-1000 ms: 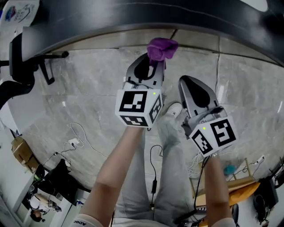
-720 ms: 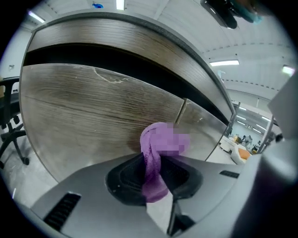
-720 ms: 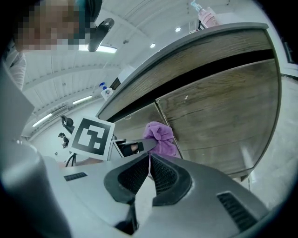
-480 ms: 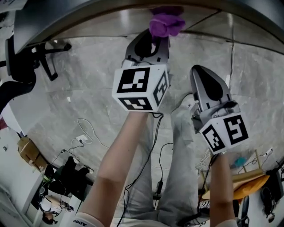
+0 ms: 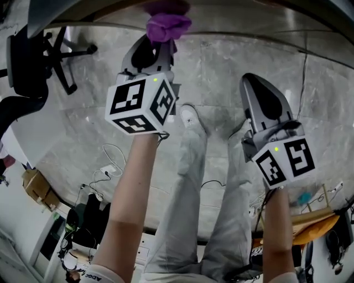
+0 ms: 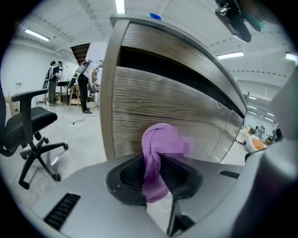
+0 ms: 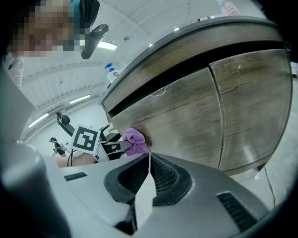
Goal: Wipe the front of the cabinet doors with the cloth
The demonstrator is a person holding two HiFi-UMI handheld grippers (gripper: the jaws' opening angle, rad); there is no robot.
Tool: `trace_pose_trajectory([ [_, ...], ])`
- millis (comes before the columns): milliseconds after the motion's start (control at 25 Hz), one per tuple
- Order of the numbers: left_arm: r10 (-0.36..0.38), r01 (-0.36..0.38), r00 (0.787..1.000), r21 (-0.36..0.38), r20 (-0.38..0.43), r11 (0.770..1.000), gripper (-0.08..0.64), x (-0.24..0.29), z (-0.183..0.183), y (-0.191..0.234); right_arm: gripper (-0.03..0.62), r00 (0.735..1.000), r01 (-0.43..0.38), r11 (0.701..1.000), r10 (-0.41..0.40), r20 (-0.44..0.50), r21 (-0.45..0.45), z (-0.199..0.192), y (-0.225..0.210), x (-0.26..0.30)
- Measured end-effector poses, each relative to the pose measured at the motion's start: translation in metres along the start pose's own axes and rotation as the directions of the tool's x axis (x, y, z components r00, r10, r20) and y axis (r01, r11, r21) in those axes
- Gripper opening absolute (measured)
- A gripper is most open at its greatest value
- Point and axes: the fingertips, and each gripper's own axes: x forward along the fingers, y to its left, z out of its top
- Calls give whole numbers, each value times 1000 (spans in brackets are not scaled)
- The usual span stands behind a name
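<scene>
A bunched purple cloth (image 5: 167,26) is clamped in my left gripper (image 5: 156,47), which is shut on it. The cloth (image 6: 156,153) presses against the lower part of a wood-grain cabinet door (image 6: 172,111). In the right gripper view the cloth (image 7: 135,139) and the left gripper's marker cube (image 7: 86,139) show against the same cabinet front (image 7: 195,116). My right gripper (image 5: 264,105) hangs to the right, back from the cabinet, shut with nothing between its jaws. In the head view the cabinet (image 5: 99,8) shows only as a dark band along the top.
A black office chair (image 5: 33,61) stands at the left on the grey floor (image 5: 232,61). Cables (image 5: 108,166) lie on the floor by my legs (image 5: 191,182). Boxes and clutter (image 5: 36,188) sit lower left, an orange thing (image 5: 310,235) lower right. People (image 6: 84,86) stand far off.
My left gripper has carried the cloth leftward along the cabinet front over the last second. The right gripper has barely shifted.
</scene>
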Motion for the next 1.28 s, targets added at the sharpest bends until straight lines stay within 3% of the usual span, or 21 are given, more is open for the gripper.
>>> trace_pose_trajectory([
  [360,127,-126,992,-17,14,992,83,-20,1,61,29,999,-50,998,50,-9,-27,3,22,16],
  [520,169,-167,985,-47,27,985,81,-25,-6,56,29,999,-47,999,47,-13,-26,1,7,2],
  [680,125,-124,992,-48,7,991,81,-21,-25,6,29,999,-35,999,35,-15,-6,-1,-21,-21],
  [920,15,-17,998,-30,-54,999,81,19,-64,-103,29,997,-58,998,57,-54,-8,-8,-62,-52],
  [1120,-73,72,996,-20,-56,997,81,59,-69,-190,29,996,-63,998,63,-70,1,-12,-102,-79],
  [1280,-109,108,992,-14,-67,994,83,88,-71,-225,29,997,-45,999,46,-60,24,-11,-129,-89],
])
